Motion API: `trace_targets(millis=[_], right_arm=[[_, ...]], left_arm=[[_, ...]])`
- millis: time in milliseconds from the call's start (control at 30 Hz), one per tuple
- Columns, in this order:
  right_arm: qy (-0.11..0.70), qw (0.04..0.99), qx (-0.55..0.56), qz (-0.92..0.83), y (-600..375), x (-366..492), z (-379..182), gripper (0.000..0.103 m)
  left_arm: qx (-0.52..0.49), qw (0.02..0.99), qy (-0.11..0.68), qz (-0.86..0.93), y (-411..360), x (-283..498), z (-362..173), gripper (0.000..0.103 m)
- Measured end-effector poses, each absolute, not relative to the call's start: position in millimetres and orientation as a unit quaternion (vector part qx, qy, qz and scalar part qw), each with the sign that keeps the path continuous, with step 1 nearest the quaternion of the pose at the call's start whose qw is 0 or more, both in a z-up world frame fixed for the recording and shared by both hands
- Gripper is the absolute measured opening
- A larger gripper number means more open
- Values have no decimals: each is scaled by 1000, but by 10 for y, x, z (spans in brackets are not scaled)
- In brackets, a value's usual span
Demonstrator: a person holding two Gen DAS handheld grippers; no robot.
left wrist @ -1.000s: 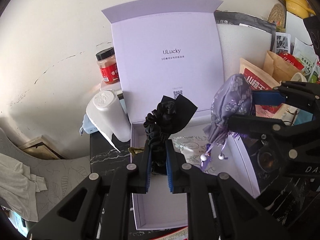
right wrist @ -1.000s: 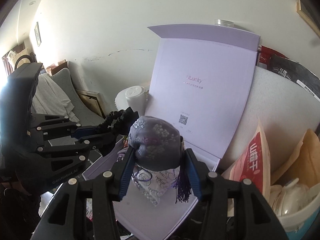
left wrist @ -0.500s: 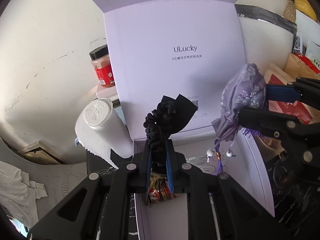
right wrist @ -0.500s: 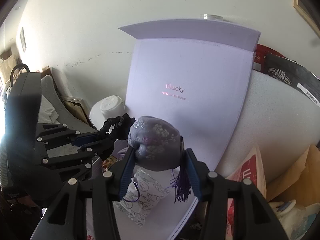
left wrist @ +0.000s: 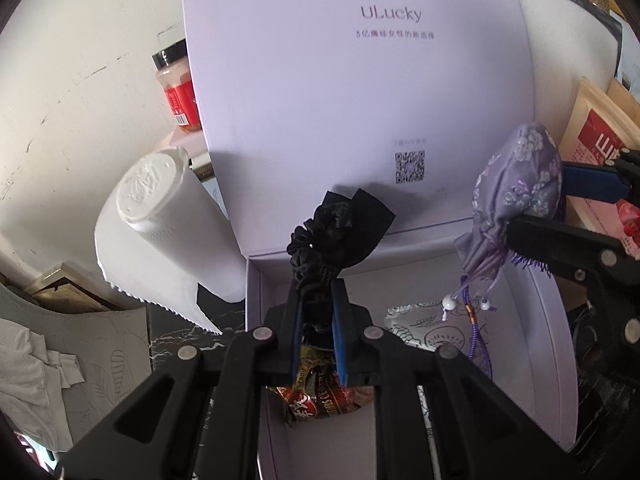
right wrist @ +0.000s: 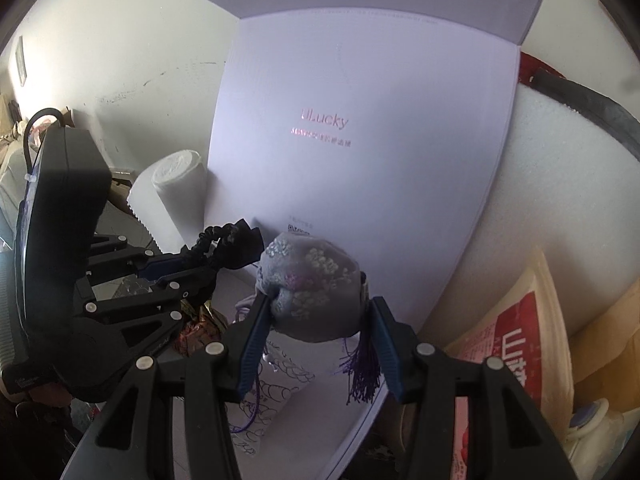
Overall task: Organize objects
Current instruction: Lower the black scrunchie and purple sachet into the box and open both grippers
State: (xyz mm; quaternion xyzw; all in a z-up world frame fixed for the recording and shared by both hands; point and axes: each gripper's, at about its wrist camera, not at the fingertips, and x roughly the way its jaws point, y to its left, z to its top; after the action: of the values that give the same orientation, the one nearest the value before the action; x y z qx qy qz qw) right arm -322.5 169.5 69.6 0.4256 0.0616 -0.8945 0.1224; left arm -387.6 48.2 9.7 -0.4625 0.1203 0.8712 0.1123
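An open lavender gift box (left wrist: 540,320) stands with its lid (left wrist: 360,100) upright; the lid also shows in the right wrist view (right wrist: 360,140). My left gripper (left wrist: 318,292) is shut on a black scrunchie with a bow (left wrist: 332,232) and holds it above the box's left part. My right gripper (right wrist: 316,312) is shut on a purple embroidered drawstring pouch (right wrist: 312,288), held above the box's right part; the pouch also shows in the left wrist view (left wrist: 516,196). Inside the box lie a red-gold wrapped item (left wrist: 316,396) and a silver patterned packet (left wrist: 424,328).
A white paper towel roll (left wrist: 160,216) leans left of the box, with a red-labelled jar (left wrist: 178,96) behind it. White foam (right wrist: 552,200) and red-and-tan snack bags (right wrist: 520,344) stand to the right. Grey cloth (left wrist: 40,360) lies at the lower left.
Both grippers have moved forward and down toward the open box, each still holding its item. The box's inside and the wrapped item in it have come into view.
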Motion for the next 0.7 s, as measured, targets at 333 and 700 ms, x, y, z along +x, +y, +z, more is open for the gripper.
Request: trace_targets(millis=[333, 700], right_arm=[[68, 109, 451, -883, 1695, -3239, 578, 54], [64, 102, 447, -887, 1784, -3107, 716, 67]], left_arm=[[-469, 103, 109, 870, 450, -3845, 53, 21], [-446, 85, 108, 884, 422, -3625, 309, 55]])
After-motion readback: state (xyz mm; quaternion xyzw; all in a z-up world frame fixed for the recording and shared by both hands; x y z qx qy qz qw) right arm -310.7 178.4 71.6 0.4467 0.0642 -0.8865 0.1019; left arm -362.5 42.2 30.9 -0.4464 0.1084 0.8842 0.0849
